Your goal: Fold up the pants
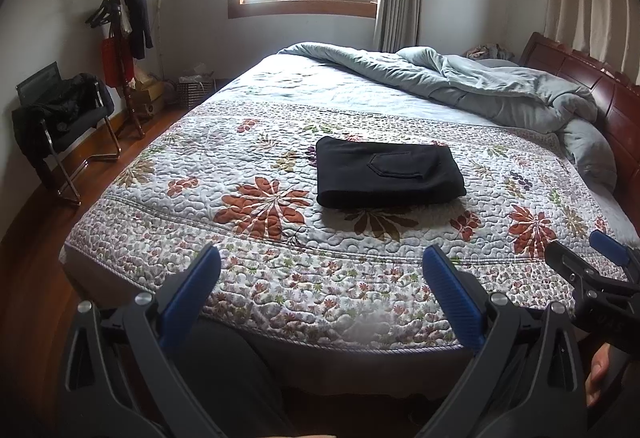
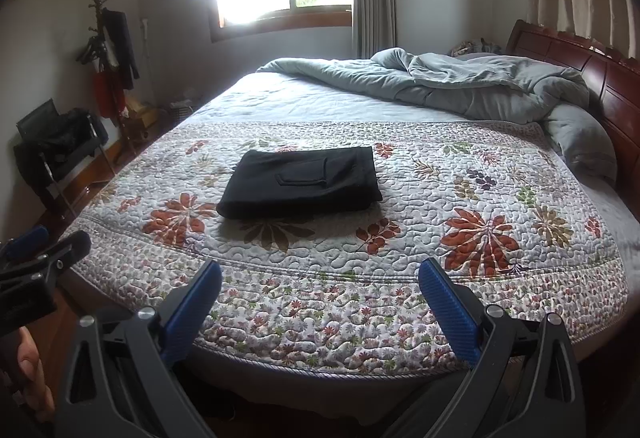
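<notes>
- Black pants [image 1: 388, 174], folded into a compact rectangle with a pocket facing up, lie flat on my floral quilt [image 1: 280, 278], near the middle of the bed.
- My left gripper [image 1: 322, 266] hangs spread wide and empty above the near bed edge, well apart from the pants.
- My right gripper [image 2: 320, 280] is likewise parted and holds nothing, beside the left one.
- A rumpled grey duvet [image 2: 460, 86] is bunched at the far right by the wooden headboard [image 2: 592, 78].
</notes>
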